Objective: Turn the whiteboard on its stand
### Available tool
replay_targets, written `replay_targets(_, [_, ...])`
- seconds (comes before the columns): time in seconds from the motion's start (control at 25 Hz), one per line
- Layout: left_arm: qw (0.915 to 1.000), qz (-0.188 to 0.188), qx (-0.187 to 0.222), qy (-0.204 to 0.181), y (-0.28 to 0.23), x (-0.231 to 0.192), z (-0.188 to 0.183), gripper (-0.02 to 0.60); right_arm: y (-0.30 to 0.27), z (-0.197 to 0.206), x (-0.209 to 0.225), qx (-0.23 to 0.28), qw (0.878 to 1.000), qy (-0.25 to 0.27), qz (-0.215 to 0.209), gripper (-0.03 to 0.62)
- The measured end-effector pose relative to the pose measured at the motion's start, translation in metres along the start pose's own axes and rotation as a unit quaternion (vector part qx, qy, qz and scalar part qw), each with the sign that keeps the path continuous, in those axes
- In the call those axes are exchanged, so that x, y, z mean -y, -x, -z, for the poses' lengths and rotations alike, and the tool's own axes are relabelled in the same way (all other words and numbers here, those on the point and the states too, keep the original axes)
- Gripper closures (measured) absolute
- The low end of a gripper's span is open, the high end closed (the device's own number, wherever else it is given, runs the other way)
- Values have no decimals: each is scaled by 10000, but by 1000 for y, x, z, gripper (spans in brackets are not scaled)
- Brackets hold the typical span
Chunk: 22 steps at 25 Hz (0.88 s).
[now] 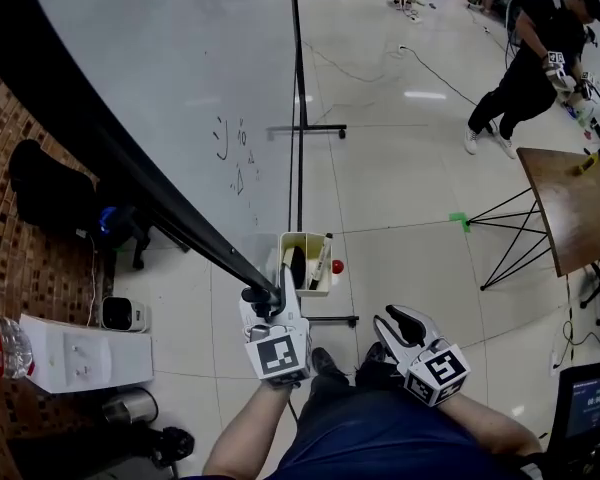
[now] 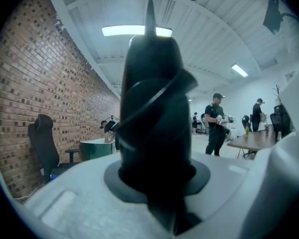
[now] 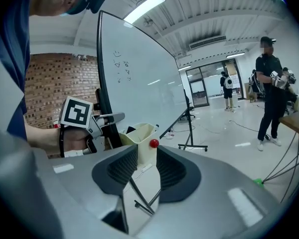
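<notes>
The large whiteboard (image 1: 180, 88) stands tilted on its black stand (image 1: 298, 118), with small marks drawn near its lower edge. My left gripper (image 1: 264, 301) is shut on the board's black frame (image 1: 140, 178) at the near corner. In the left gripper view that frame (image 2: 154, 118) fills the space between the jaws of the left gripper (image 2: 157, 183). My right gripper (image 1: 396, 325) hangs open just right of it, above my lap, holding nothing. From the right gripper (image 3: 142, 166) I see the whiteboard (image 3: 139, 78), the left gripper (image 3: 107, 119) on its edge, and a cream marker box (image 3: 142, 136).
The cream marker box (image 1: 305, 258) with a red knob (image 1: 337, 266) hangs at the board's corner. A brick wall, a black chair (image 1: 50, 193) and a white box (image 1: 85, 353) lie left. A wooden table (image 1: 570, 208) stands right; a person (image 1: 535, 63) bends beyond it.
</notes>
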State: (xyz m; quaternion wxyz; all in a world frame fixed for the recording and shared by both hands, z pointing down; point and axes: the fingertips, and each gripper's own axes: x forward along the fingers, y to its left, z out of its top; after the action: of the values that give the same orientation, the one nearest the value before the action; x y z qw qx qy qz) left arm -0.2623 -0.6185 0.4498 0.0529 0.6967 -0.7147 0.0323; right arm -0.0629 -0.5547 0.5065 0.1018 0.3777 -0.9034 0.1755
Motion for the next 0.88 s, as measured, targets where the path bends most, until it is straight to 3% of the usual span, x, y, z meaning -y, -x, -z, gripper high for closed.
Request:
replay_targets(0.4, [9999,-96,-55,-88,17,6,0,481,38,-16,9,408,9987,-151,-277,486])
replay_targets(0.68, [9998,-85,124,-150,74,3,16,480,93,54,-7,385,9961,-748,-249,496])
replay_targets(0.88, [9998,-93,118,-143,92,9,22,480,103,47,-20,504,9970,-568,-175,505])
